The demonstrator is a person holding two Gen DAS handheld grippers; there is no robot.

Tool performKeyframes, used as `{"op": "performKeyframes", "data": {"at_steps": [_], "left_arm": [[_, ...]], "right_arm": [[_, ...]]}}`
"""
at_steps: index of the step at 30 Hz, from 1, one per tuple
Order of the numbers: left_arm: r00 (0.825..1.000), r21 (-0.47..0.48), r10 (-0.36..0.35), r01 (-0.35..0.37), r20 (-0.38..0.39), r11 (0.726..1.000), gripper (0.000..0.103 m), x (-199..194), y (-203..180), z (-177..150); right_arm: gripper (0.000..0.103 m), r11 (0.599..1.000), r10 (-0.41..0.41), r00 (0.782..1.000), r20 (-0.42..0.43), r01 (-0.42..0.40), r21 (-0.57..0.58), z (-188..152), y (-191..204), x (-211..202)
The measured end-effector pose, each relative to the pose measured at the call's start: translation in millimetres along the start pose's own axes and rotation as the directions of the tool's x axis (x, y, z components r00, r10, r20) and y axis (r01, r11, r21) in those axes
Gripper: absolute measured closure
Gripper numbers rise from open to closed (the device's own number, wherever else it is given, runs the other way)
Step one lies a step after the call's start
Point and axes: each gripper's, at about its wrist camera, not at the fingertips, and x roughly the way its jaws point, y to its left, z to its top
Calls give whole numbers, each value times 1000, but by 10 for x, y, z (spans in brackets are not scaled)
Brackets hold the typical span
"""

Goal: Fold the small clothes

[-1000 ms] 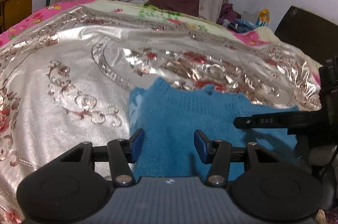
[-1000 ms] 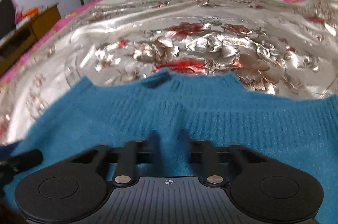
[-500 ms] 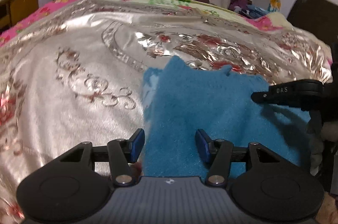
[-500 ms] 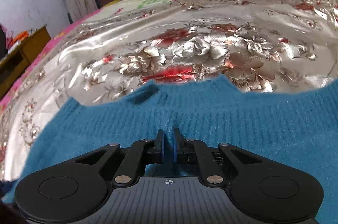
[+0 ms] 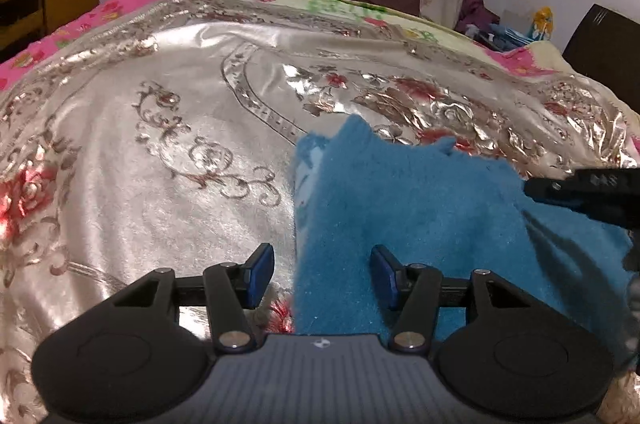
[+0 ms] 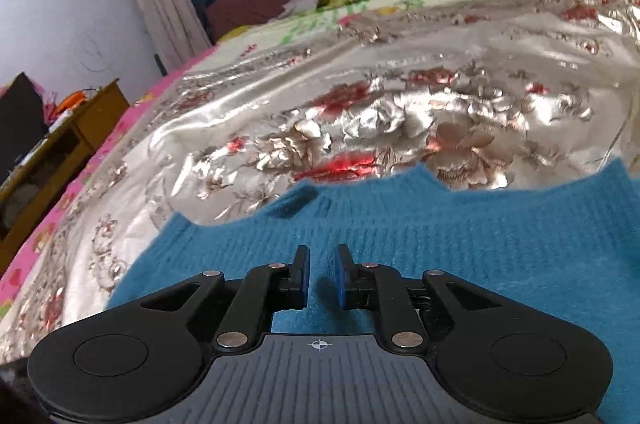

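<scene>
One blue sweater (image 6: 460, 256), one silver bedspread (image 5: 160, 127), two claws above

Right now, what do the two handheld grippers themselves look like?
Both match. The left gripper and right gripper have matte black linkage arms with silver pivot pins, blue pads lining the jaws, two round black discs, and a ribbed grey body with a small crosshair mark. White lettering, unreadable, shows on the right one's side.

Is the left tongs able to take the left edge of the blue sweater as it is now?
Probably yes. The left tongs stand open right at the sweater, whose left edge runs between the pads. Nothing lies in the way; the right tongs, just opening, are over its middle.
</scene>
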Motion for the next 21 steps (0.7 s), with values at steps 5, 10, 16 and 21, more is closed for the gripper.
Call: {"op": "performKeyframes", "data": {"at_steps": [5,10,16,21], "left_arm": [[999,43,30,-30,-19,999,43,63,-63,-7],[999,23,37,-36,-31,999,42,62,-37,6],[998,51,54,-53,-10,997,42,-55,-74,-4],[998,52,58,-57,-19,997,42,-76,-38,-48]], "right_arm": [[92,992,-122,991,-53,120,-40,-133,-299,103],[97,991,-133,990,-43,134,26,40,-443,147],[84,993,-116,993,14,116,16,-2,-504,-270],[84,979,-206,979,2,206,-5,-235,-754,-597]]}}
